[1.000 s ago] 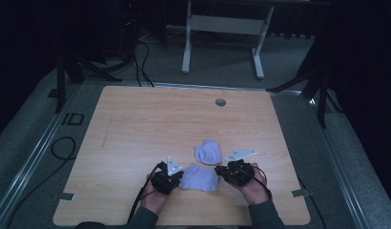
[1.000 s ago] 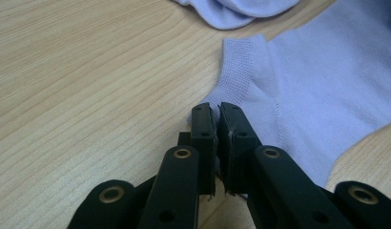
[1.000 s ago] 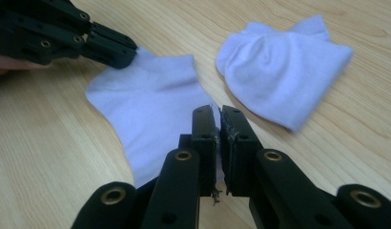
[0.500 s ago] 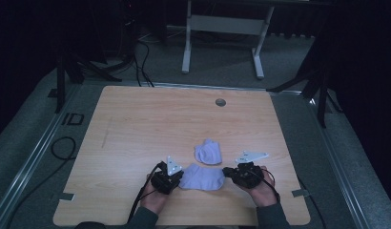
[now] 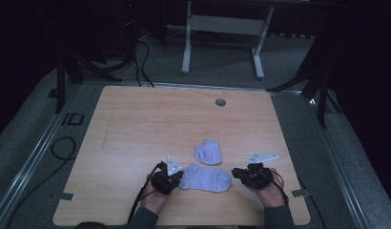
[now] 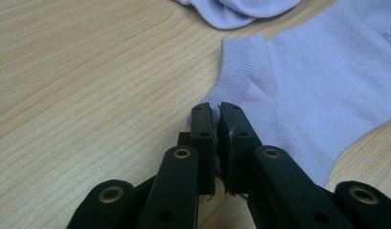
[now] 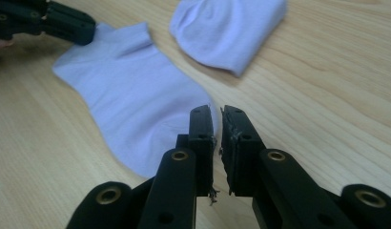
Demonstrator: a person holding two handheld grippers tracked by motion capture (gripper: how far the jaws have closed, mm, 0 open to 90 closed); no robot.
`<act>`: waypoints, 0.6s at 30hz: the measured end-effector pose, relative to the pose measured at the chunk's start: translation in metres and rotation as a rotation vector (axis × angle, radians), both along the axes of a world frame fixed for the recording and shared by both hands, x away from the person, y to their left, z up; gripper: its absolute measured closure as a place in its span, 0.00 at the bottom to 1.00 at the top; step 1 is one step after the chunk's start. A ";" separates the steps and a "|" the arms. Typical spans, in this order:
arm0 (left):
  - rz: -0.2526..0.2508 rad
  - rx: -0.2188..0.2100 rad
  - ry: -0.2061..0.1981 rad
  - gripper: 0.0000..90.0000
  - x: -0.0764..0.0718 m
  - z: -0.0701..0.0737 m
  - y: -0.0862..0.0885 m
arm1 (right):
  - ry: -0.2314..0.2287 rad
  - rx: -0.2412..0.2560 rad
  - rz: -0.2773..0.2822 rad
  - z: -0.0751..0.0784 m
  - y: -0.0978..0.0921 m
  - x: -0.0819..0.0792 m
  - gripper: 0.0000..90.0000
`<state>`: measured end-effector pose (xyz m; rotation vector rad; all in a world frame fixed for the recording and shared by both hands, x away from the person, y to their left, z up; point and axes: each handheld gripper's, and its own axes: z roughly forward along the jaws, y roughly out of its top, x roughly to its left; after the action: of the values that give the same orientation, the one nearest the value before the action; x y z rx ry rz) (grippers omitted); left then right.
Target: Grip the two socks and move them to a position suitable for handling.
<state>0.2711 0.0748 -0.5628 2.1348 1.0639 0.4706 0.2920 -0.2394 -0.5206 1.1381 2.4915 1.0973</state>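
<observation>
Since the earlier frames, the right hand-held gripper (image 5: 237,172) had drawn back to the right, off the toe of the flat sock (image 5: 206,178), while the left hand-held gripper (image 5: 177,179) had hardly shifted.

At the left, that left hand-held gripper had its jaws pressed nearly together at the corner of the sock's ribbed cuff (image 6: 237,71); whether cloth was actually pinched between them could not be told. The flat sock stretched away from its tips across the counter (image 5: 136,124), toward the other hand.

Just beyond lay the folded sock (image 5: 208,152), near the flat one and a little farther from both hands.

At the right, the right hand-held gripper's jaws stood narrow, a slim gap showing, empty, with the toe edge just in front of their tips.

The sock looked light, limp and thin; it would likely drape and bunch, not slip. The doubled cuff seemed the firmest hold.
</observation>
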 end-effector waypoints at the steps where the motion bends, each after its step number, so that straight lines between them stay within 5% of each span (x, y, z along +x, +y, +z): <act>1: 0.002 0.001 0.001 0.95 0.000 0.000 0.000 | 0.000 0.000 0.000 0.000 0.000 0.000 0.91; 18: 0.013 0.001 0.015 0.93 -0.004 0.001 0.001 | -0.010 0.008 -0.027 0.003 -0.001 0.002 0.85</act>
<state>0.2669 0.0757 -0.5617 2.1368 1.0868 0.4626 0.2937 -0.2408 -0.5178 1.1619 2.4595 1.1042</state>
